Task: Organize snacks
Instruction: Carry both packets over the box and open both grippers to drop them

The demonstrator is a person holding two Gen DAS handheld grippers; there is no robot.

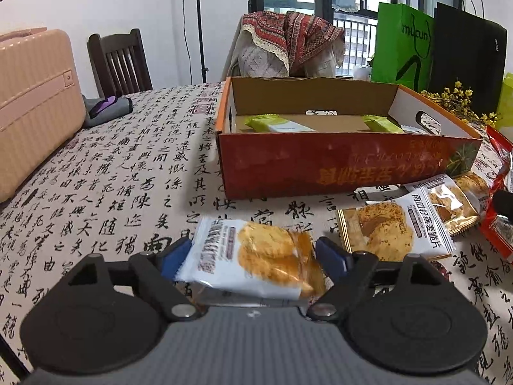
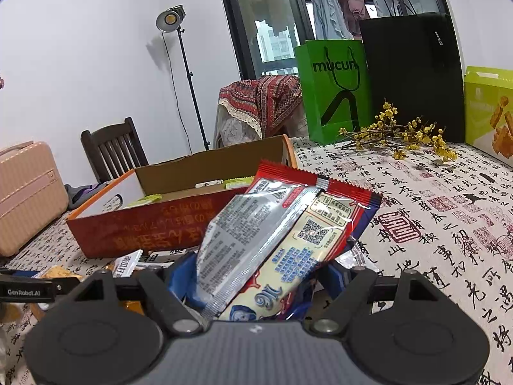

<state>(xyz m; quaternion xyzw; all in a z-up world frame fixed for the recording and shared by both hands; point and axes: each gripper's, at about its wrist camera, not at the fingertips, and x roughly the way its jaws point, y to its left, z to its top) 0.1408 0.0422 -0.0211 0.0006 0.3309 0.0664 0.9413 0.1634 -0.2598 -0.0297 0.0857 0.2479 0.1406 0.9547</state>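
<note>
My left gripper [image 1: 253, 258] is shut on a white oat crisp packet [image 1: 256, 258], held just above the tablecloth in front of the red cardboard box [image 1: 336, 163]. The box holds green snack packets [image 1: 275, 124]. Two more crisp packets [image 1: 394, 229] lie on the table to the right. My right gripper [image 2: 256, 276] is shut on a large red and silver snack bag [image 2: 282, 234], held tilted upward to the right of the box [image 2: 154, 224].
A pink suitcase [image 1: 35, 109] stands at the table's left. A green bag [image 2: 333, 89], a black bag [image 2: 413, 73], yellow flowers [image 2: 400, 134] and a green snack box [image 2: 490, 112] stand at the back right. Chairs stand behind the table.
</note>
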